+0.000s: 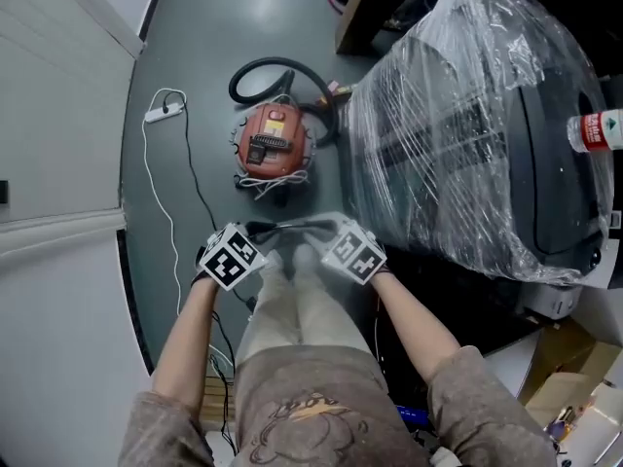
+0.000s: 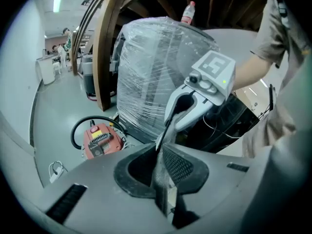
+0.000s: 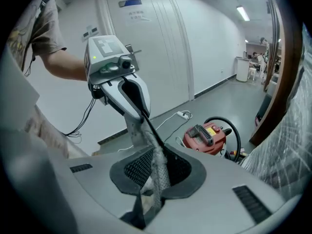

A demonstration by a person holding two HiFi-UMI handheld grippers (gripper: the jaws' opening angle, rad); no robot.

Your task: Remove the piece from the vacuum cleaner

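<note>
While both tools are held close together in front of the person, I record the left gripper (image 1: 245,241) with its jaws clamped on one end of a thin dark piece (image 1: 289,227), and the right gripper (image 1: 341,239) with its jaws clamped on the other end. The piece spans between them. The red vacuum cleaner (image 1: 274,142) sits at 12 o'clock from it, well apart, its black hose (image 1: 255,71) looped beyond; a film-wrapped load (image 1: 458,134) stands at 2 o'clock

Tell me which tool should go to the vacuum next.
Left, probably: the vacuum lies ahead, slightly nearer the left tool than the right tool. Both are shut on one thin dark strip, so it must release first.
</note>
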